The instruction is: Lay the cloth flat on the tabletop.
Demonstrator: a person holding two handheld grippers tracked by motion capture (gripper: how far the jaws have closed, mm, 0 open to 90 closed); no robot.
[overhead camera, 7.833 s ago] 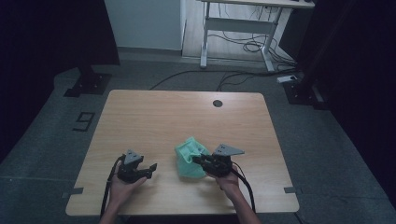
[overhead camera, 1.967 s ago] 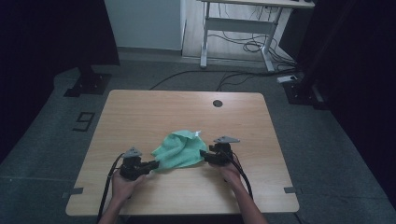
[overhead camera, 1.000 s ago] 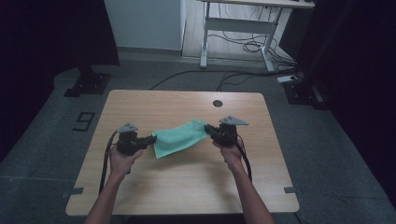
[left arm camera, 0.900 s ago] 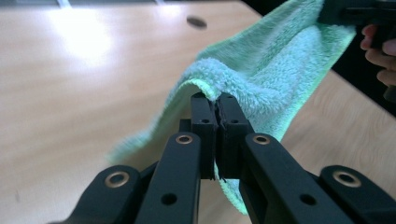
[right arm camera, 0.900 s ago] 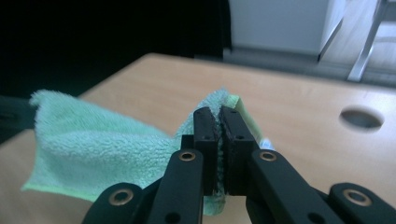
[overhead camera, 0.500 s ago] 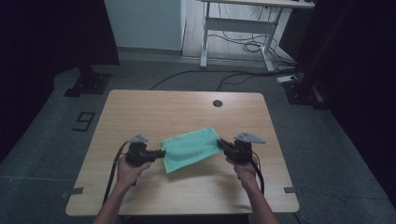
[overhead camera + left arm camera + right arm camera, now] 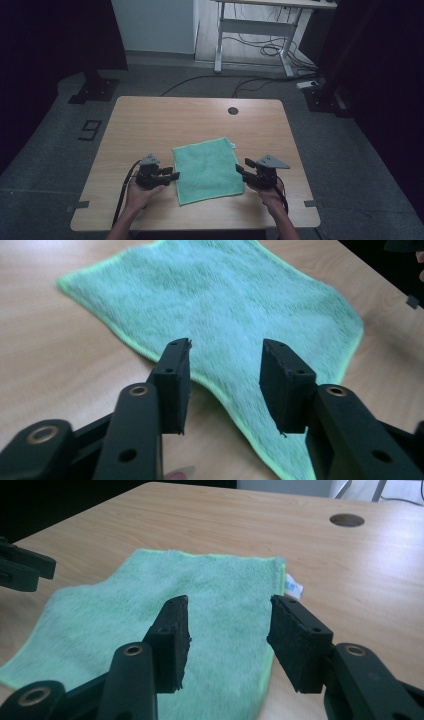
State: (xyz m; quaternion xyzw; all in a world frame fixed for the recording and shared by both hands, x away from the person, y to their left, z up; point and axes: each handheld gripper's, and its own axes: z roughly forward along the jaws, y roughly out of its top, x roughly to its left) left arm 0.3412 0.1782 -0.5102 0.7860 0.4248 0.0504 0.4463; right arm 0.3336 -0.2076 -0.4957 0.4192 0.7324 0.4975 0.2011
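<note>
— Two claws, one cloth: why is the green cloth (image 7: pixel 207 170) lying spread out in the near middle of the tabletop (image 7: pixel 150 117) like that?

— It is lying flat and almost square, which suggests it is being laid out for folding or for wiping. Each claw is sitting at one side edge of it, so the pull from both sides is what is keeping it smooth.

— Is either claw gripping it right now?

— No. The left claw (image 7: pixel 171 176) is standing spread, its jaws having just been opening, and in the left gripper view the cloth's yellow-green hem (image 7: pixel 220 392) is running below the gap with neither pad pressing on it. The right claw (image 7: pixel 241 170) is spread in the same way, jaws just opened too, and the cloth is lying on the wood under them, untouched.

— Why are they both staying so low and close to the edges?

— Probably because that is where they are letting go; opening close to the wood is letting the fabric settle without bunching.

— And that white scrap at the far corner?

— It looks like a care label (image 7: pixel 293 588) peeking out from the hem, on the side toward the round cable hole (image 7: pixel 346 520). That corner is lying flat, so nothing is tucked under there.

— Anything uneven?

— The left edge is waving slightly in the left gripper view, so it is not perfectly straight.
</note>
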